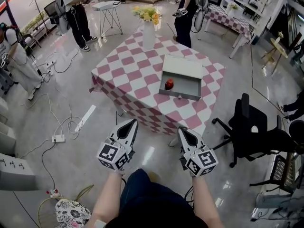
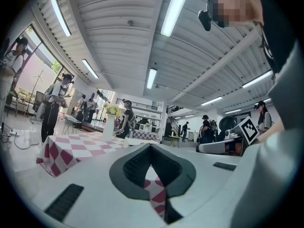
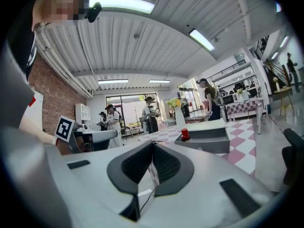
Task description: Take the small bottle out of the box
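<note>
Small bottle (image 1: 169, 83): red, upright, standing inside the box (image 1: 178, 95) toward its left end, clear of the walls. The box is grey, shallow and open, with its lid (image 1: 183, 66) tilted back on the far side. It rests on the table (image 1: 124, 66), on the right half of the top, with its front wall close to the table's near edge. The table is covered with a pink-and-white chequered cloth (image 1: 142, 91). A white vase (image 1: 148, 34) of yellow flowers stands at the table's far corner, well apart from the box.

Left gripper (image 1: 131, 123): held over the floor (image 1: 95, 175) on the near side of the table, short of its near edge and pointed toward it. The jaws are closed tip to tip with nothing between them. In the left gripper view, only chequered cloth shows through the slot behind the tips.

Right gripper (image 1: 183, 130): beside the left one, also on the near side of the table and not touching it. The jaws are fully together and hold nothing. The right gripper view looks along them toward the box and bottle, which sit ahead and to the right of the tips.

A black office chair (image 1: 251, 127) stands to the right of the table. A white power strip (image 1: 58, 138) lies on the floor to the left of the table. Several people (image 1: 78, 13) stand beyond the table's far side.
</note>
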Tool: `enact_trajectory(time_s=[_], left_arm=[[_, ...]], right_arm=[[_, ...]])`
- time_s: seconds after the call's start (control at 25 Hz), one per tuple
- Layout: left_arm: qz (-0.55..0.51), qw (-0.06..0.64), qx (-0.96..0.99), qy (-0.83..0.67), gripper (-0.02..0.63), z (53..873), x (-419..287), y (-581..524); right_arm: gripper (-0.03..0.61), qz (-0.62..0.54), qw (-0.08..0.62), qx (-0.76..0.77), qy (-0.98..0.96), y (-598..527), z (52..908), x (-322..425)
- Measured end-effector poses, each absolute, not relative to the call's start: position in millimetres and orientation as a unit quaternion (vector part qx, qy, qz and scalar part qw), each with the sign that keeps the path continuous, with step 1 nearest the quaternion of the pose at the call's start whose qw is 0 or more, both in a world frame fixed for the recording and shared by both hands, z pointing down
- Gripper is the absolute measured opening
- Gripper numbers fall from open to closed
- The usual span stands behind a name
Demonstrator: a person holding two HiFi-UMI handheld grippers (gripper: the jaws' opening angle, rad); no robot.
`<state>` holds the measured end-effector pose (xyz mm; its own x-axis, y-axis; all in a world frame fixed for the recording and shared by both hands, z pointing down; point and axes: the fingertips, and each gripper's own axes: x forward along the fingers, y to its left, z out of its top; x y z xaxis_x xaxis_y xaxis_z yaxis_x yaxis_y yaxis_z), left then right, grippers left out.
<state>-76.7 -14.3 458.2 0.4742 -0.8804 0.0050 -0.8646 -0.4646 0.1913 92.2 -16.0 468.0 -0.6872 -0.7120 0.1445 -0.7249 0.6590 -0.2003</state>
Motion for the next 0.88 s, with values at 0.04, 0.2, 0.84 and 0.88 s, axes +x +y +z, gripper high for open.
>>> enact_trajectory(time_s=[0.04,0.2,0.84,0.88], left_arm=[[-0.046,0.084,0.854,-0.511,0.002,460,-78,-16],[-0.041,0.089,0.851,-0.516,0.002,463,-84,-26],[-0.043,0.099,0.877,-0.469,0.002,464,-79,-126],[-0.043,0.099,0.878,-0.466,0.002,464,-79,-133]], right_arm=[[0.005,0.123,0.027,0.395,-0.910,-18,469,92],[0.005,0.126,0.029,0.393,-0.911,-28,471,90],[0.005,0.129,0.034,0.424,-0.896,-115,470,79],[0.005,0.129,0.034,0.426,-0.895,-121,470,77]])
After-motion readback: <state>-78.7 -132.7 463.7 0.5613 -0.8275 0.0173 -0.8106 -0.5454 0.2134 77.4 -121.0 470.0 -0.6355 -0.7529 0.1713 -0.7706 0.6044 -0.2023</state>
